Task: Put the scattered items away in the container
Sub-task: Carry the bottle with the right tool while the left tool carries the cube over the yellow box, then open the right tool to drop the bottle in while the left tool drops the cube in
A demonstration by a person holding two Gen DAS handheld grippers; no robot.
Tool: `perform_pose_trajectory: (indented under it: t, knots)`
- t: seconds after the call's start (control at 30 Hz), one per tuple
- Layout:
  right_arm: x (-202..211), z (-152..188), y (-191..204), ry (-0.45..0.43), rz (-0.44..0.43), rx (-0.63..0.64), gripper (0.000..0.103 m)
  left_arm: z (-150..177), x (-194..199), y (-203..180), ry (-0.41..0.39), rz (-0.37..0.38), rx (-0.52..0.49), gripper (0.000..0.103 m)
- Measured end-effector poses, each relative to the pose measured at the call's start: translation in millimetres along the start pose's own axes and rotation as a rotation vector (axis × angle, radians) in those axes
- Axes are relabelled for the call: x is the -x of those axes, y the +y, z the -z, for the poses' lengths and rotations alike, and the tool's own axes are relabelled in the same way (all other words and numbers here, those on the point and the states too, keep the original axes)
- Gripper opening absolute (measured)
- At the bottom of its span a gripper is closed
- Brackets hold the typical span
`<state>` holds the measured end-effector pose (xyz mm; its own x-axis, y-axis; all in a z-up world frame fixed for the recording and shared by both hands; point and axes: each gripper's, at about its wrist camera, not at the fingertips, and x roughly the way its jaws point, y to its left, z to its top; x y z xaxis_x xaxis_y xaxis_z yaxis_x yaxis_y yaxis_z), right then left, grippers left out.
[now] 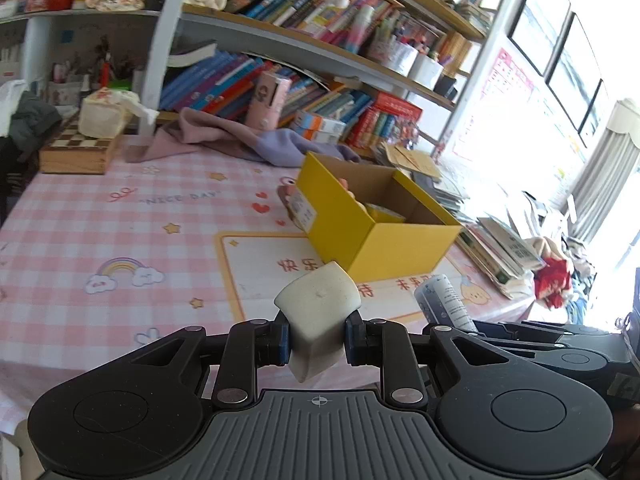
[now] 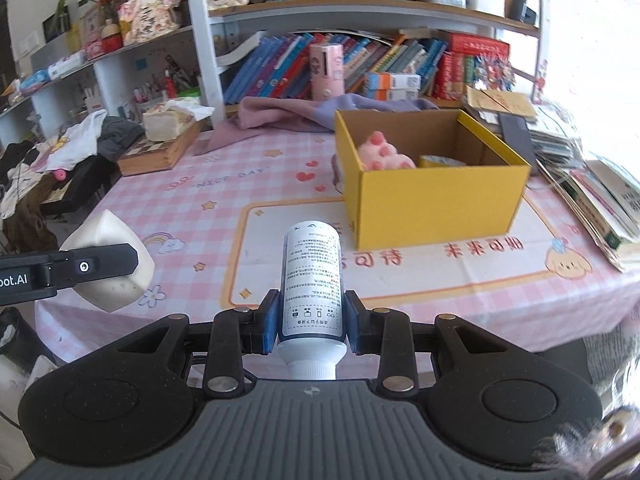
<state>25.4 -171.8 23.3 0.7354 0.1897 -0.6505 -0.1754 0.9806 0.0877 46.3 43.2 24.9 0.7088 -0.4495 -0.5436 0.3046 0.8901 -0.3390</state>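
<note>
- Left hand-held gripper (image 1: 316, 340) is clenched on a white foam block (image 1: 318, 312); the pads bite its lower half and the block sits tilted, one corner forward.
- Right hand-held gripper (image 2: 311, 326) grasps a white bottle (image 2: 312, 280) near its cap end, body pointing ahead toward 12 o'clock.
- Yellow box (image 2: 432, 196) stands open on the desk (image 2: 192, 200), at 1 o'clock from the right gripper, at about 12 to 1 o'clock from the left. Both items are near the box, not over it.
- Inside: a pink plush (image 2: 382, 154) at the left end and a yellow thing beside it; the right end looks free.
- Judgement: step in hand is carrying both items to the box. Do it well by clearing the near wall before lowering, and aim the bottle at the free right end.
- Judgement: let one go at a time; the two grippers sit close, so crowding the opening risks a knock.
- Judgement: the foam is soft and may cling to the pads or bounce, so release low.
</note>
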Motion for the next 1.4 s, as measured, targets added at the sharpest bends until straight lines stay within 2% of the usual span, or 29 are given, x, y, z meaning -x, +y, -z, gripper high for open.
perform_pose_trajectory:
  t: [0.47, 0.77, 1.07, 1.27, 1.4]
  knots:
    - [5, 9, -52, 0.025, 0.107, -0.110, 0.031, -7, -52, -42, 0.077, 0.133, -0.077, 0.023]
    - [-7, 1, -87, 0.024, 0.164, -0.173, 0.031, -19, -91, -63, 0.116, 0.193, -0.122, 0.023]
    - [-36, -33, -122, -0.020, 0.162, -0.170, 0.031, -48, -127, -79, 0.083, 0.199, -0.144, 0.023]
    - [-50, -68, -143, -0.091, 0.130, -0.084, 0.031, -75, -154, -96, 0.032, 0.173, -0.142, 0.023]
    - [-58, -100, -163, -0.147, 0.099, -0.015, 0.031, -95, -175, -109, -0.006, 0.129, -0.132, 0.023]
